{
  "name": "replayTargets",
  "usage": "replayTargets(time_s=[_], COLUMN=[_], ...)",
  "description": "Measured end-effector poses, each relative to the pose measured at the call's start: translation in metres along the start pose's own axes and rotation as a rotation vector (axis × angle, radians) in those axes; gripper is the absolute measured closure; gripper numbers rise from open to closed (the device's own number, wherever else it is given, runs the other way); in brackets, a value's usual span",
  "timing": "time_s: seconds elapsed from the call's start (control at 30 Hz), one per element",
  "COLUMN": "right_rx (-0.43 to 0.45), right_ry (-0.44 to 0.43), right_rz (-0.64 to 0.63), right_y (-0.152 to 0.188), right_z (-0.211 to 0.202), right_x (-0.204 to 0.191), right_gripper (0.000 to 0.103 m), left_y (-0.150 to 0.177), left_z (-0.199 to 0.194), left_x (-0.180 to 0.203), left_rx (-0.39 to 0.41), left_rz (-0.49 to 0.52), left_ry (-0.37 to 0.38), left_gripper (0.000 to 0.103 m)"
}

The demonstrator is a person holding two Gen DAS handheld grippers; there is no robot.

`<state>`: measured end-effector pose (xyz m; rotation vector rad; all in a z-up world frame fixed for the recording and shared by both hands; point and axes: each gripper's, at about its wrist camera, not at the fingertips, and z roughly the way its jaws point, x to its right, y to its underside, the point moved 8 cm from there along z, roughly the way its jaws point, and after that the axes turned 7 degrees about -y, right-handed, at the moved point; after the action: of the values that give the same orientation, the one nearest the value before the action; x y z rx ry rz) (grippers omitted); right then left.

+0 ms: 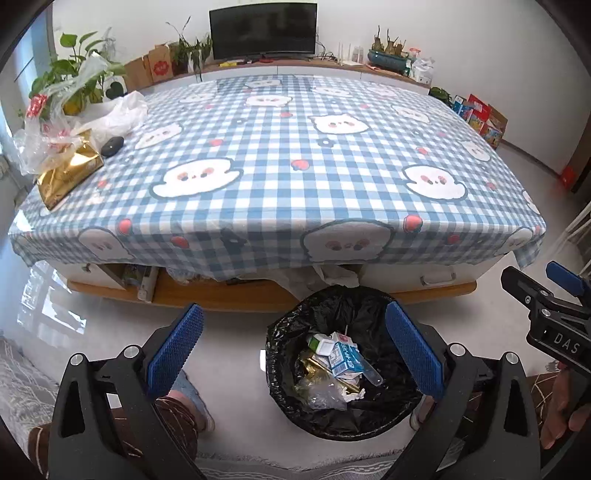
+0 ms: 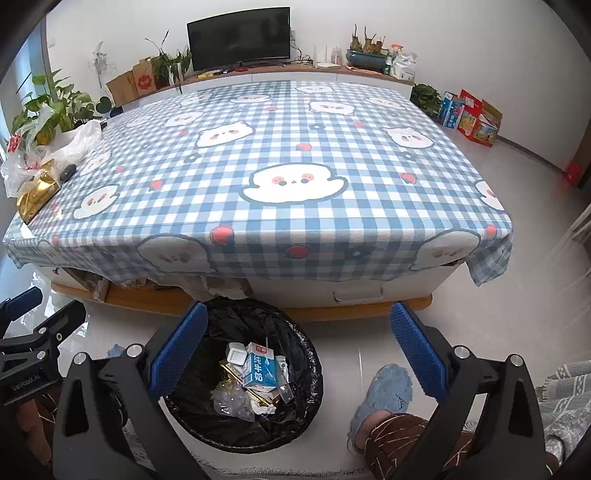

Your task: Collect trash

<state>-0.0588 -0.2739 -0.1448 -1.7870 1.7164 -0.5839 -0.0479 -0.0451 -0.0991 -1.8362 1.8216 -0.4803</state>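
- Down on the pale floor, just before the front edge of the table [image 1: 295, 206], stands the trash bin [image 1: 284, 354], lined with a black bag and holding the collected trash.
- Inside the bin lie a blue-and-white milk carton [image 2: 260, 371], a small white cup [image 2: 235, 353], gold wrapper scraps [image 1: 314, 369], crumpled clear plastic [image 2: 232, 400] and a wad of white paper [image 1: 352, 396].
- Left gripper [image 1: 295, 350] hangs over the bin's near-left side, its blue pads spread wide with nothing between them but the view down to the bin.
- Right gripper [image 2: 299, 350] hovers beside it, fingers likewise apart and empty; its left pad overlaps the bin's rim in its own view.
- A blue slipper [image 2: 384, 391] and a brown patterned trouser leg [image 2: 399, 432] sit just right of the bin.
- At the table's left edge, near its front corner, remain a gold foil bag [image 1: 68, 173], clear plastic bags [image 1: 48, 136], a white plastic bag [image 1: 118, 114] and a small dark oval object [image 1: 112, 146].
- Potted plants [image 1: 74, 70] stand beyond that left edge.
- Across the table's far edge runs a low cabinet bearing a dark monitor [image 1: 263, 31], paper bags [image 1: 151, 68] and a planter [image 1: 388, 59].
- Coloured boxes [image 1: 480, 114] rest on the floor off the far right corner.
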Motion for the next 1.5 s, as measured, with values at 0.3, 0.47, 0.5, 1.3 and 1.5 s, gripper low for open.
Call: replayTargets(time_s=[0.3,0.47,0.5,1.3,1.5], right_rx=[0.032,0.026,0.023,0.012,0.007], right_ry=[-0.015,-0.019,-0.020,-0.030,-0.034], right_rz=[-0.027,-0.024,-0.022,-0.014,-0.027], right_y=[-0.006,-0.005,-0.004,-0.005,-0.004], right_z=[-0.027,-0.027,-0.027,-0.016,-0.015], right_x=[-0.022,-0.023,-0.023,-0.027,-0.031], right_gripper=[0.008,0.008,0.008,0.008,0.008], left_y=[-0.002,-0.001,-0.001,0.001,0.001], left_z=[-0.016,-0.015,-0.014,-0.010,-0.011], left_x=[0.005,0.005,0.005,-0.002,-0.002], left_rx=[0.009,0.006,0.007,0.000,-0.003], left_rz=[0.011,0.010,0.011,-0.002,-0.010], left_ry=[0.042,0.041,0.039,0.041,0.038], left_gripper=[0.006,0.006,0.006,0.006,0.006])
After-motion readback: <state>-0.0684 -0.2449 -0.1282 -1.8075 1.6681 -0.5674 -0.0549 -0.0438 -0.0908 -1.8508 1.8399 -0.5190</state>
